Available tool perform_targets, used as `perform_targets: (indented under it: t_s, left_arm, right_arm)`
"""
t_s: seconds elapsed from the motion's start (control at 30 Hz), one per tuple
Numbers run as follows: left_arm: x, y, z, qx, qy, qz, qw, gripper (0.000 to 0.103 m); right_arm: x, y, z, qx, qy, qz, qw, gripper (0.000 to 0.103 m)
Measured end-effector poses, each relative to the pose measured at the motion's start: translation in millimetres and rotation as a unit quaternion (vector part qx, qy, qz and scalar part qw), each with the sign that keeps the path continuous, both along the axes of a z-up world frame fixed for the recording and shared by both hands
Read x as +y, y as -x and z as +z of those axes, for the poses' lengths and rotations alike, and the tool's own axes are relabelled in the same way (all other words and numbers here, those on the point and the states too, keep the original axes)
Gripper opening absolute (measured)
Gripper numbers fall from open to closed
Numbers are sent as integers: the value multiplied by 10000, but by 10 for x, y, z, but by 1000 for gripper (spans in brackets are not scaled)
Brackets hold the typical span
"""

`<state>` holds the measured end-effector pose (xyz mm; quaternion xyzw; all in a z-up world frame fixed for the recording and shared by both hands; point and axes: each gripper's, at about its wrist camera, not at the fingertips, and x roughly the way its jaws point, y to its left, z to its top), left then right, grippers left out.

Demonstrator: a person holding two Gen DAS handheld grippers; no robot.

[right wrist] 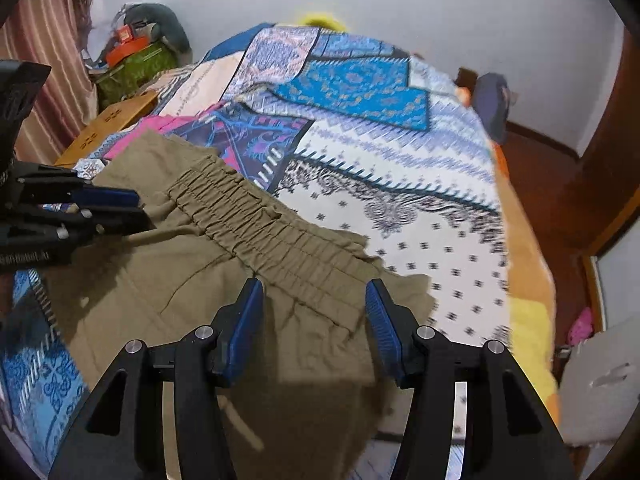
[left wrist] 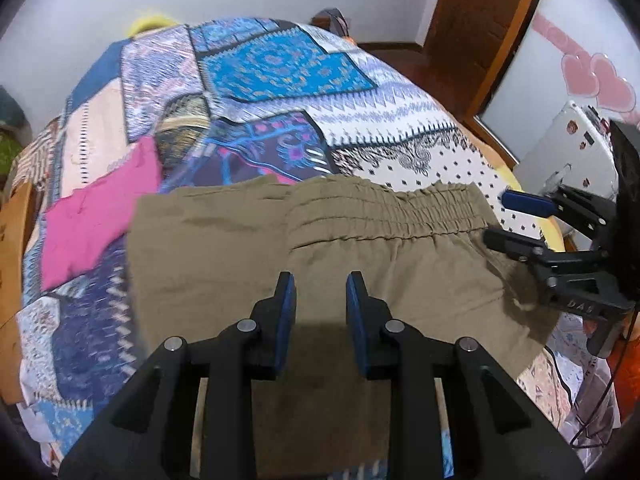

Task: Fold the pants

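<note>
Olive-green pants (left wrist: 360, 256) lie folded on the bed, the gathered elastic waistband (left wrist: 400, 212) at the far side. My left gripper (left wrist: 321, 292) hovers over the pants with its blue pads apart and nothing between them. In the right wrist view the pants (right wrist: 224, 280) lie below my right gripper (right wrist: 314, 300), which is open above the waistband (right wrist: 264, 232). The right gripper also shows at the right edge of the left wrist view (left wrist: 496, 216), by the waistband's end. The left gripper shows at the left of the right wrist view (right wrist: 142, 208).
A patchwork bedspread (left wrist: 280, 64) covers the bed. A pink cloth (left wrist: 100, 208) lies left of the pants. A wooden board (right wrist: 108, 124) and a pile of bags (right wrist: 136, 52) sit at the bed's far left. A wooden door (left wrist: 480, 20) and a white appliance (left wrist: 568, 148) stand to the right.
</note>
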<state>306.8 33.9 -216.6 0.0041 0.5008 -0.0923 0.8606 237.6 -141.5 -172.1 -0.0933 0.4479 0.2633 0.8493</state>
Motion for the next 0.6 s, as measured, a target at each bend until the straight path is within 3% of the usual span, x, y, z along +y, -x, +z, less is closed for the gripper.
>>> perform_targets:
  t_s: [0.07,0.13,0.27,0.33,0.4,0.6]
  left_arm:
    - [113,113,120,-168,-7,107,9998,41]
    - [213,217,215,-361,-36,225,9991,61]
    - [449,414,375,-627,-93,399,9972,74]
    - [558,469,388,-633,-127,507,9966,86]
    - [668,515,354,-619,-101,588,9963,90]
    - [869,476,7,-75,317,686,9971,93]
  right_arm:
    - [-51,45,44,-19,-71,-59,10000,52]
    - [-193,163,158,-88,-195,-264,9994,59]
    - [-289,255,242,-145,-255,-376,9989,61]
    - [-384,322,272,-60,-371,-543,9978,62]
    - [-418,351,258,24,-400,-644,9971,68]
    - [-443,404,102,362,-582,-753,9948,69]
